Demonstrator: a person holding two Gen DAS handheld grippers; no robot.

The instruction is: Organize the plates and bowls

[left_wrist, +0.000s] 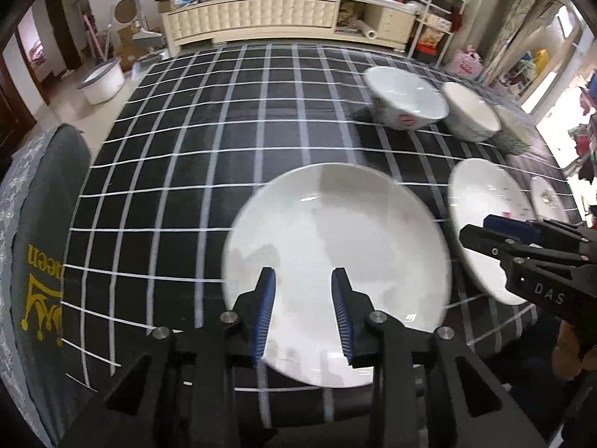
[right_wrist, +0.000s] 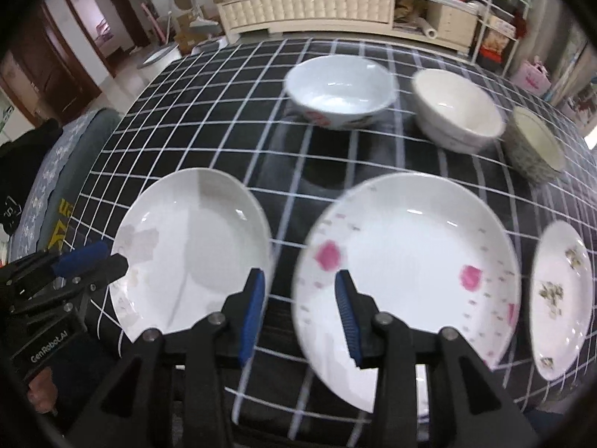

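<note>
Left gripper (left_wrist: 304, 313): jaws parted, nothing gripped, seen over the plain plate (left_wrist: 335, 272) at lower centre. Right gripper (right_wrist: 300, 317): jaws parted, empty, framed between the plain plate and pink-spotted plate (right_wrist: 410, 283). Three bowls (right_wrist: 339, 89) are lined across the upper right on the checked cloth (right_wrist: 224, 119).

The small plate (right_wrist: 561, 298) blurs toward the right wrist view's edge, its pattern unreadable. The grey bowl (left_wrist: 513, 132) hides mostly behind the cream bowl (left_wrist: 471, 112). The yellow lettering on the cushion (left_wrist: 41, 280) is cut off.
</note>
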